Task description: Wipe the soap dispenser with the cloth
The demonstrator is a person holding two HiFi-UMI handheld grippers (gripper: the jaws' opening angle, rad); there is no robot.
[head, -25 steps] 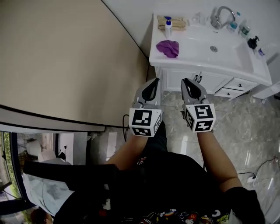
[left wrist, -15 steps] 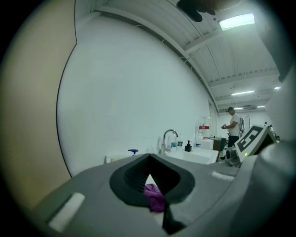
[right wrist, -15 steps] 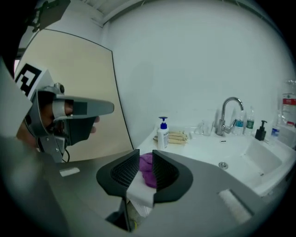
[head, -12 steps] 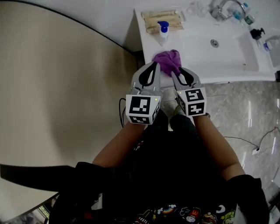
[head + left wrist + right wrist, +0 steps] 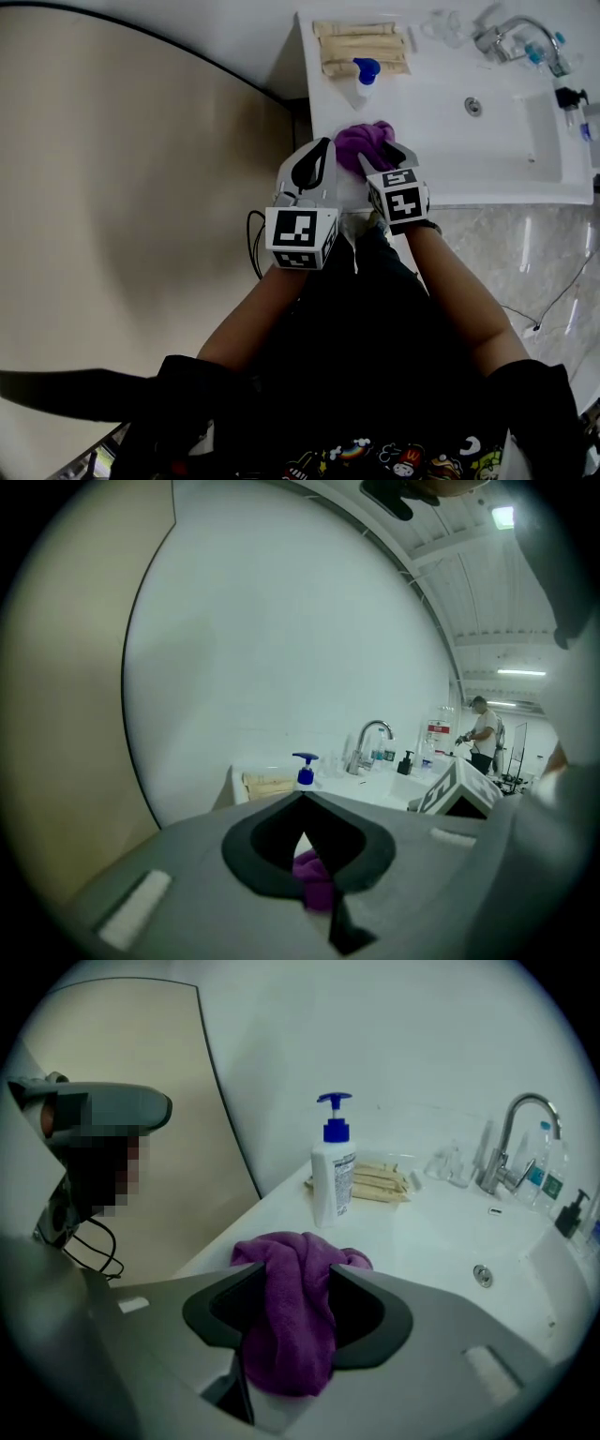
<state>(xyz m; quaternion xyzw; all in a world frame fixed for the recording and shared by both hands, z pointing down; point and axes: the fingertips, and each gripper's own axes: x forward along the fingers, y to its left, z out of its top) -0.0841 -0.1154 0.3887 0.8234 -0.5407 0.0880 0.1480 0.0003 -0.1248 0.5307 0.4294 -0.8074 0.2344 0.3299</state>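
The white soap dispenser with a blue pump stands at the back left of the white vanity top; it also shows in the left gripper view and the right gripper view. A crumpled purple cloth lies in front of it near the counter's front edge. My right gripper is lowered over the cloth. Its jaws have just been opening and stand wide, with the cloth bunched between them. My left gripper hovers just left of the cloth, jaws shut and empty; the cloth peeks through below its tips.
A folded beige towel lies behind the dispenser. The basin drain, a chrome faucet and small bottles are to the right. A beige wall runs along the left. A cable hangs beside the cabinet.
Both grippers moved forward from above the floor to the counter's front left corner. The right one came down over the purple cloth and its jaws opened.
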